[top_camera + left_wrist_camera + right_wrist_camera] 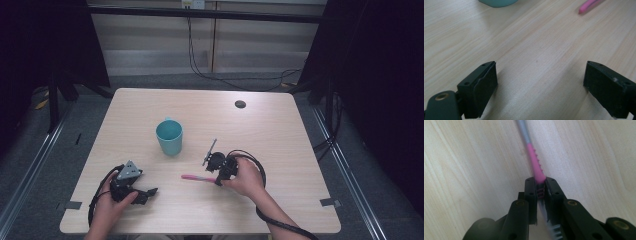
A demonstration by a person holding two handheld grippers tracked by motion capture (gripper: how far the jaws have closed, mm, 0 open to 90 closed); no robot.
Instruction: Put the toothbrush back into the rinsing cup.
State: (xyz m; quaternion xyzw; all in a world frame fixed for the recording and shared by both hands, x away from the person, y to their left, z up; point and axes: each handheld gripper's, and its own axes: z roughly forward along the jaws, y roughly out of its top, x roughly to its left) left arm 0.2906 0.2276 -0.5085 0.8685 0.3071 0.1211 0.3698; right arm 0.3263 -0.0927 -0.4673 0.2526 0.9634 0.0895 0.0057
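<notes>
- Centrally on the desk [150,210]: teal cup [169,136], upright.
- Left tool [540,87]: jaws wide apart over bare wood, gripping nothing.
- Right tool [540,192]: clamped on the pink toothbrush [535,168], which lies right of the cup.

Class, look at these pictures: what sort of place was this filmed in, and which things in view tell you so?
Probably a lab recording station, not a home: a bare wooden table ringed by dark curtains, cables trailing across the floor, and tape marks at the table's corners.

Cup [169,136] behind toothbrush [192,177], mid-table [280,130].
</notes>
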